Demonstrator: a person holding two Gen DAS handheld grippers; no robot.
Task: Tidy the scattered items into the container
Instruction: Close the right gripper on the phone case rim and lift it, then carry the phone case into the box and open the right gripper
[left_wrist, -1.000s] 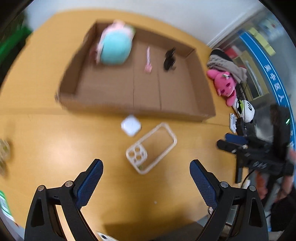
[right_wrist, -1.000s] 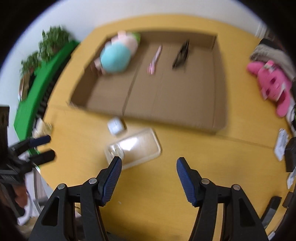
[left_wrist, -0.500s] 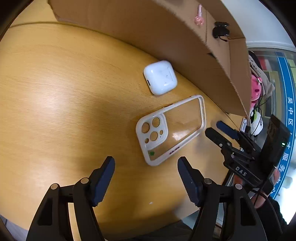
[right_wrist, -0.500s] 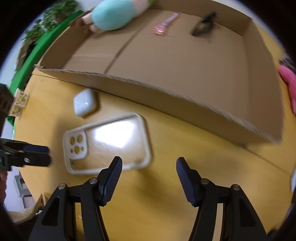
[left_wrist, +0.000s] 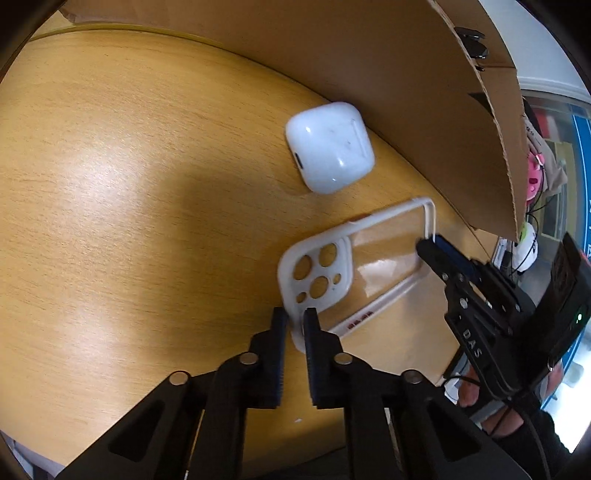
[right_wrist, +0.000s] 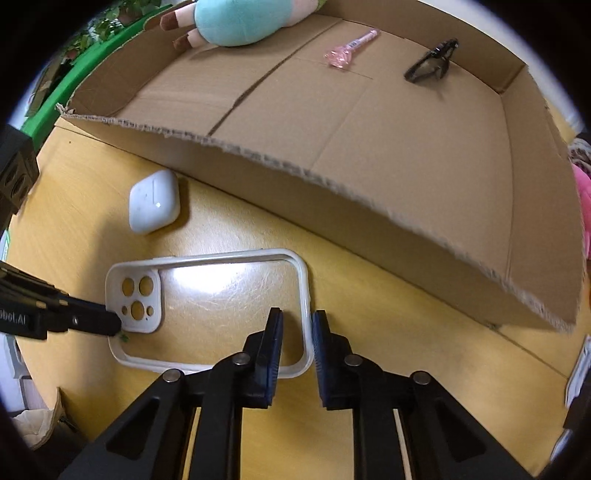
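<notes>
The phone case (right_wrist: 207, 306) lies flat on the table (left_wrist: 110, 221), just in front of the cardboard box (right_wrist: 369, 155). The left gripper (left_wrist: 294, 321) pinches the case's camera-end rim. The right gripper (right_wrist: 297, 325) straddles the opposite end rim, fingers nearly closed on it. An earbud case (left_wrist: 328, 147) rests beside the box wall.

One phone case (right_wrist: 207, 314), one earbud case (right_wrist: 153, 201) — one box (right_wrist: 369, 206), one plush (right_wrist: 243, 18).

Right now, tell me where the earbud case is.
The earbud case lies on the table against the cardboard box, left in the right wrist view, just beyond the phone case both grippers pinch.
</notes>
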